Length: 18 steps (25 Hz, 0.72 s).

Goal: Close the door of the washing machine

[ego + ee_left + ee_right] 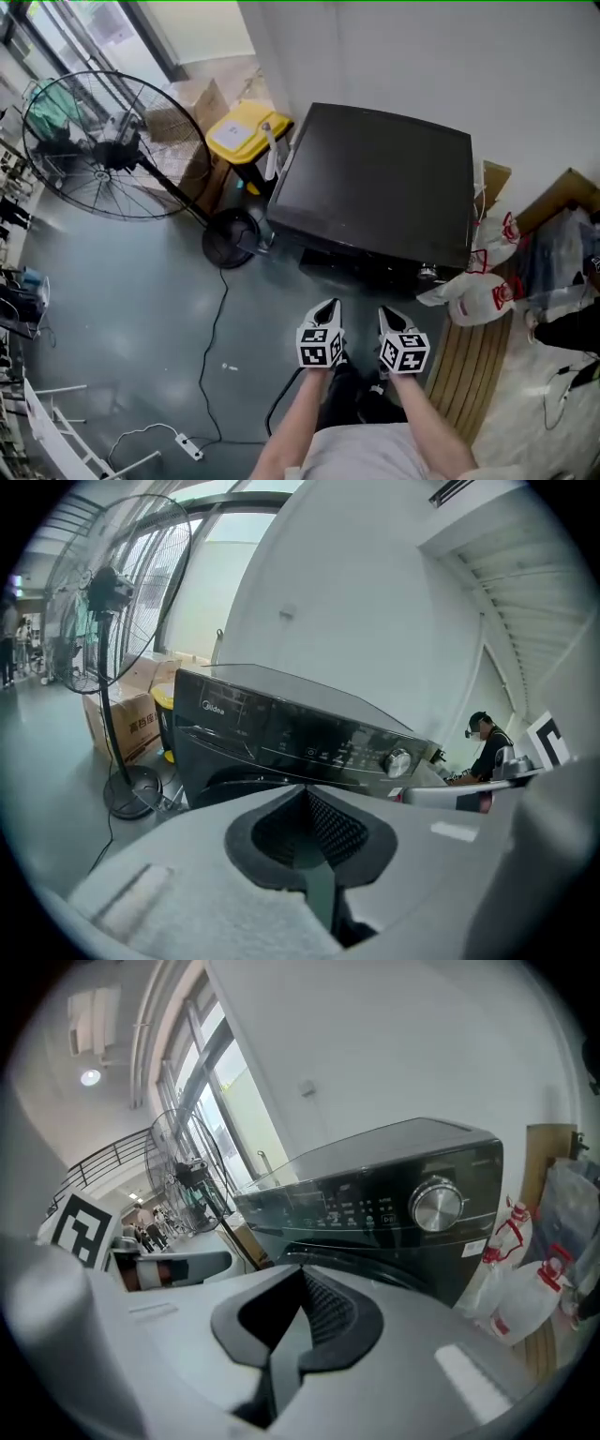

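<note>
Standing fan (98, 145) far left, yellow bin (246, 131) beside it. Black washing machine (375, 183) against the wall, centre. Its door (391, 1266) shows only as a rim under the control panel and looks flush, so probably shut. Left gripper (325, 307) and right gripper (385, 316) side by side just before the machine's front, jaws together, nothing between them. White bags (478, 295) right.

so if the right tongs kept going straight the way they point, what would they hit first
Probably the dark front of the washing machine, just below its control panel; depth is hard to judge.
</note>
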Available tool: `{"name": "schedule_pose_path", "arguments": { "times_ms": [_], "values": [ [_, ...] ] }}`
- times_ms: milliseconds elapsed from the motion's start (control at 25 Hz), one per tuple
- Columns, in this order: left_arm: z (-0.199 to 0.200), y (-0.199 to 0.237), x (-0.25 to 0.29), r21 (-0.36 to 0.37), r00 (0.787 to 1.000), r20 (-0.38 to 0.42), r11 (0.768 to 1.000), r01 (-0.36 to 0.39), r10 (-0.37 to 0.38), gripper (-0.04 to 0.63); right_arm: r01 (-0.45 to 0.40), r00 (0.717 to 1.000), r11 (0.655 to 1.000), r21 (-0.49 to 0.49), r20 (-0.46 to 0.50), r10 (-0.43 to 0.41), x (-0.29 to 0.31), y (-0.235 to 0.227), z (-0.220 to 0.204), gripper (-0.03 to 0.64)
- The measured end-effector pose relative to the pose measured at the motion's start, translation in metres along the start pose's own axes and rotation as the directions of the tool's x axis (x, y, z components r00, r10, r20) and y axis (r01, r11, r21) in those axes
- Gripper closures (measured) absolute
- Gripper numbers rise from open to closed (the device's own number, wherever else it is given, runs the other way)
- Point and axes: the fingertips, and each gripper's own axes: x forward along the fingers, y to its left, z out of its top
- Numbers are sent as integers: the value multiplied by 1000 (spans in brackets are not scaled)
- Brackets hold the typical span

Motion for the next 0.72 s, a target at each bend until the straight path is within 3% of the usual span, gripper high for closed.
{"name": "schedule_pose_path", "arguments": {
  "times_ms": [280, 520, 720],
  "values": [
    [-16, -44, -48, 6, 999, 32, 1000, -11, 11, 589, -48, 999, 998, 35, 23, 48, -62, 3, -18, 614],
    [-22, -71, -77, 36, 999, 44, 999, -25, 24, 589, -89, 996, 996, 3, 31, 89, -102, 12, -30, 614],
    [-34, -84, -91, 64, 998, 12, 996, -62, 61, 589, -145, 988, 989, 4, 60, 145, -124, 17, -32, 614]
  ]
}}
